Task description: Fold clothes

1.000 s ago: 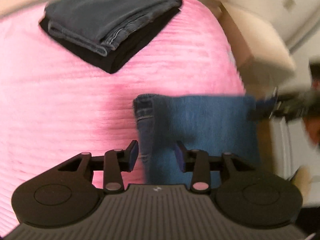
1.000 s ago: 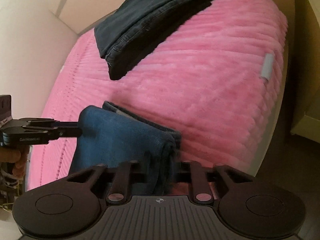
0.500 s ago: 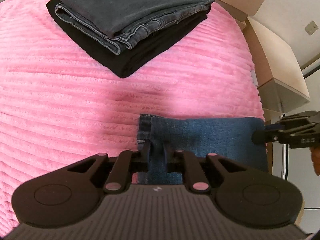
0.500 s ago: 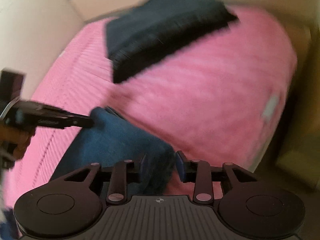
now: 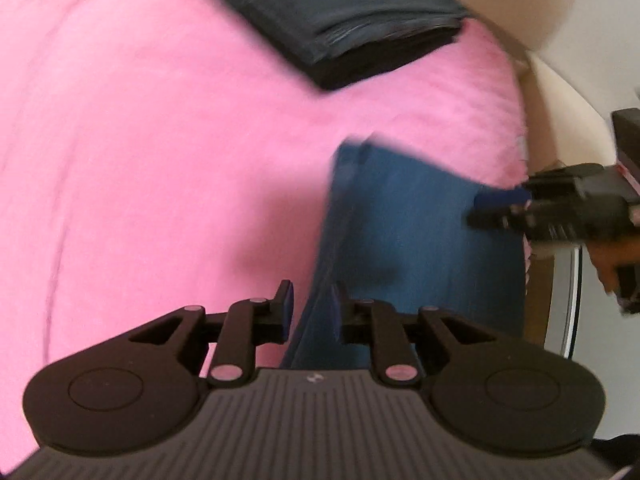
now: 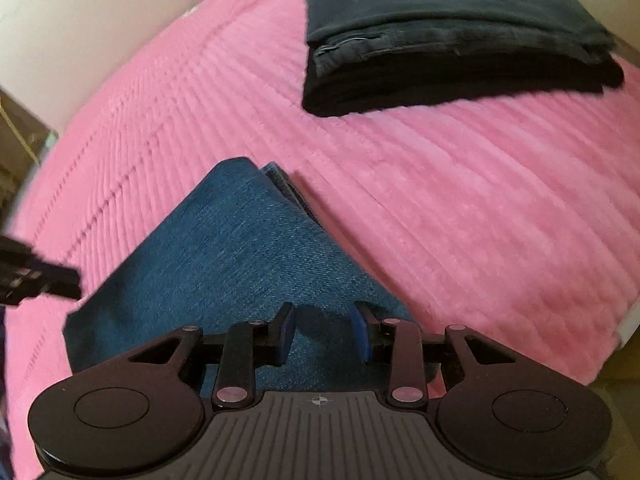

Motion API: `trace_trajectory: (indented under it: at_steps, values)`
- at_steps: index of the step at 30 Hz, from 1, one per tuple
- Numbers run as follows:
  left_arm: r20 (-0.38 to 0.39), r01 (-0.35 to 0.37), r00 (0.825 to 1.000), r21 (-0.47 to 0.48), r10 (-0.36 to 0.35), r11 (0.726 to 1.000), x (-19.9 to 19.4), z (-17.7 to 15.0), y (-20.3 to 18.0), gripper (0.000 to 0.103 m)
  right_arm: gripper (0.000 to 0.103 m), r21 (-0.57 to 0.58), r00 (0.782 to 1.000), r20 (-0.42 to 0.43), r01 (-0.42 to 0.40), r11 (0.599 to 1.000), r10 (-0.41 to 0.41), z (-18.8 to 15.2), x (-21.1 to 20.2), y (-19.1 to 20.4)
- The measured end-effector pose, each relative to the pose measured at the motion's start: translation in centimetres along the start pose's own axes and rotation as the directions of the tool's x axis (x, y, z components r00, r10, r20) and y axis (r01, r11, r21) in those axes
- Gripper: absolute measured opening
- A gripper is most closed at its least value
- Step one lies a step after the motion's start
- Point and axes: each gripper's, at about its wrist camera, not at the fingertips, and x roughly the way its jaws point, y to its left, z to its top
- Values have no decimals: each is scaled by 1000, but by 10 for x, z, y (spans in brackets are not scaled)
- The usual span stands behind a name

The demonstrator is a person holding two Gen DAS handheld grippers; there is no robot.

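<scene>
Blue folded jeans lay on the pink bed; both tools, left and right, stood parted, gripping nothing; no writing was legible

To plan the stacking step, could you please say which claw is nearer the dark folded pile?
Right, it seems: the right claw hovers over the blue jeans, at the edge facing the pile; the left claw sits at their far edge.
</scene>
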Motion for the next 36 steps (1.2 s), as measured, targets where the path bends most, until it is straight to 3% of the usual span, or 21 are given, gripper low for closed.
trace_trajectory:
  at_steps: [6, 7, 8, 9, 12, 15, 18, 21, 22, 23, 24, 30, 32, 34, 36]
  values:
    - [14, -22, 1000, -235, 26, 972, -27, -83, 23, 15, 38, -26, 1000, 17, 12, 1000, -11, -17, -23, 34]
    - [24, -13, 1000, -256, 20, 967, -29, -92, 25, 15, 45, -20, 1000, 10, -1, 1000, 2, -22, -22, 40]
    - [30, -6, 999, -264, 15, 964, -27, -99, 25, 15, 65, -8, 1000, 0, -18, 1000, 18, -29, -18, 46]
    - [35, -6, 999, -262, 16, 965, -24, -105, 26, 15, 72, 1, 999, -10, -35, 999, 35, -38, -13, 50]
    - [35, -27, 999, -266, 37, 964, -1, -117, 33, 15, 72, -18, 998, -55, -32, 999, 31, -60, 4, 61]
    - [55, -17, 998, -322, 36, 947, 16, -125, 46, 6, 72, -47, 998, -56, 9, 999, -11, -68, -2, 76]
    - [78, -2, 996, -365, 33, 931, 10, -131, 49, 6, 72, -22, 998, -65, 12, 1000, -14, -75, -22, 92]
    - [94, 7, 995, -367, 30, 930, -19, -144, 37, 17, 75, -40, 996, -81, 38, 998, -41, -83, -43, 115]
    - [96, 15, 995, -371, 23, 929, -30, -151, 32, 18, 81, -42, 995, -88, 44, 998, -47, -86, -49, 122]
    - [93, 15, 995, -373, 21, 928, -40, -159, 27, 19, 96, -45, 994, -93, 48, 998, -52, -89, -56, 130]
    - [86, 10, 996, -374, 24, 927, -51, -167, 21, 23, 99, -49, 995, -87, 45, 998, -49, -93, -63, 137]
    - [32, -54, 997, -382, 72, 922, -97, -209, -13, 38, 99, -58, 994, -95, 51, 997, -57, -107, -96, 166]
    - [36, -65, 996, -386, 86, 920, -112, -219, -22, 47, 99, -66, 992, -108, 51, 997, -58, -114, -104, 173]
    - [45, -79, 994, -383, 104, 920, -125, -227, -32, 61, 99, -75, 992, -113, 53, 996, -61, -120, -112, 180]
    - [53, -96, 991, -367, 124, 925, -137, -232, -41, 67, 99, -72, 992, -111, 57, 996, -64, -127, -121, 184]
